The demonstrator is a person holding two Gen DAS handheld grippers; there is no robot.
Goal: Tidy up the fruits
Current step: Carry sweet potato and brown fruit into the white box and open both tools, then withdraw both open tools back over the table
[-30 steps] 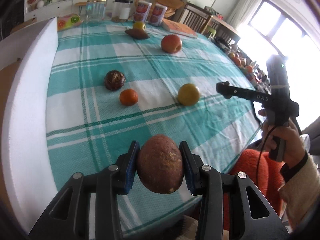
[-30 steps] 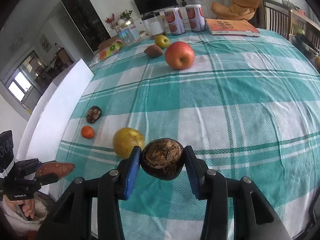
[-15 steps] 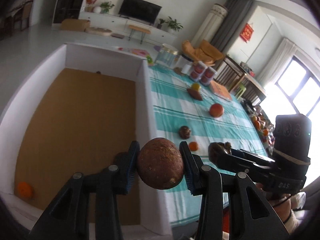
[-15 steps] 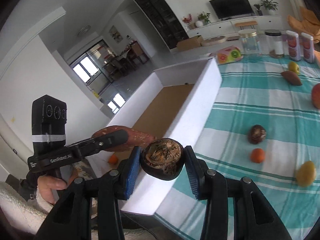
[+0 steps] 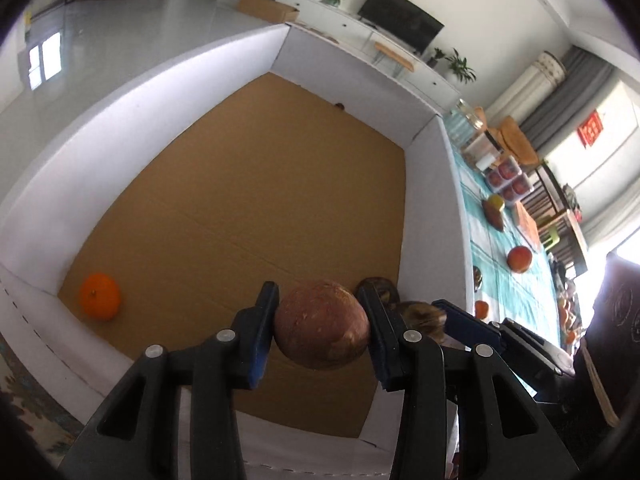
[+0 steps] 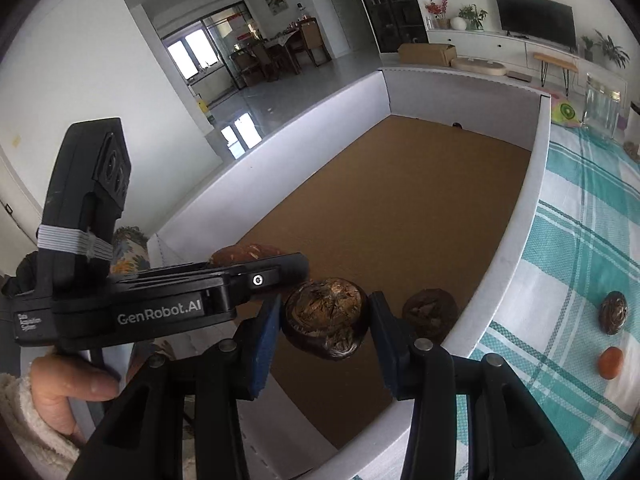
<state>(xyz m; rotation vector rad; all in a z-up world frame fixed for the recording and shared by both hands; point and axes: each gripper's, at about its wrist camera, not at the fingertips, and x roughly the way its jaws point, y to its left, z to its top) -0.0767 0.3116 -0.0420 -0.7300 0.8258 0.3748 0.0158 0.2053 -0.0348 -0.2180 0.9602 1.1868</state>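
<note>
Fruits are being gathered into the white-walled box point(image 5: 424, 208): the left tool point(image 5: 320, 334) is closed on a brown sweet potato point(image 5: 321, 324) and the right tool point(image 6: 324, 322) is closed on a dark wrinkled fruit point(image 6: 325, 322), both held above the box's cardboard floor near its front wall, seemingly so each can be dropped inside. An orange point(image 5: 99, 296) lies in the box's near left corner and another dark fruit point(image 6: 430, 314) sits by its right wall. More fruit, including an apple point(image 5: 519, 259), waits on the table point(image 6: 580, 240) right of the box.
</note>
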